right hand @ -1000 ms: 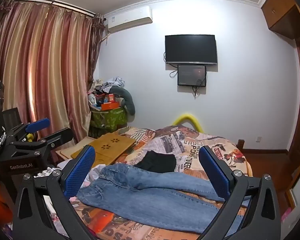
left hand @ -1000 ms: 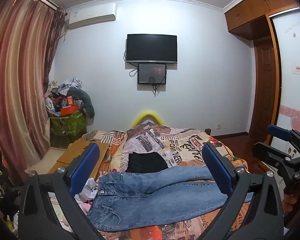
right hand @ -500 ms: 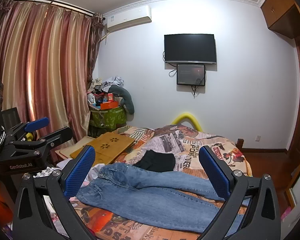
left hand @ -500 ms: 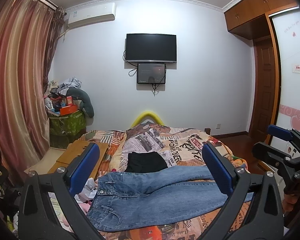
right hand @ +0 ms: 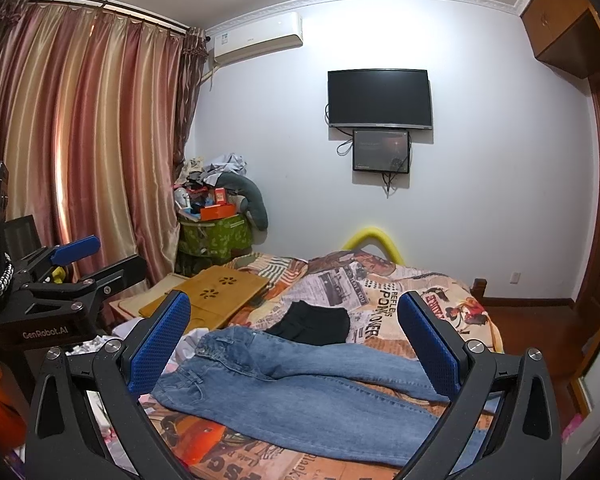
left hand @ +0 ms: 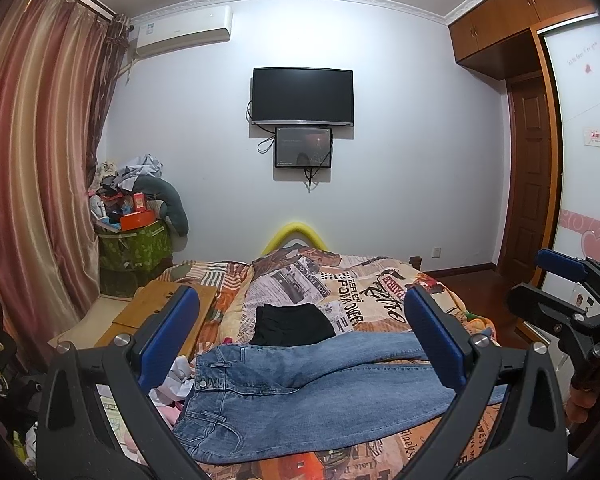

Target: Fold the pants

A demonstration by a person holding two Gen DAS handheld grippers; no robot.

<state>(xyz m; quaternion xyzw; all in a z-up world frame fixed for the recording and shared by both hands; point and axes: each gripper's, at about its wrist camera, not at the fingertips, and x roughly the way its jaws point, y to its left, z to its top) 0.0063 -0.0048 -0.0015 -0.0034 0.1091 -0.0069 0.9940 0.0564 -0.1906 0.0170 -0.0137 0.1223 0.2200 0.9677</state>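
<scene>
While both tongs (left hand: 300, 338) (right hand: 294, 336) gape, jeans (left hand: 312, 384) flat, "GenRobot.AI" on left tongs.

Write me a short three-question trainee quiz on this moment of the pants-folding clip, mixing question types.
1. True or false: the left gripper is shut on the jeans.
2. Multiple choice: what lies just beyond the jeans on the bed? A) a black garment B) a white pillow C) a red towel
3. Fill in: in both wrist views the jeans' waistband points toward the ___ side of the picture.

Key
1. False: both the left and the right gripper are open, above the bed, touching nothing.
2. A, the black garment.
3. Left; the legs run to the right.
</scene>
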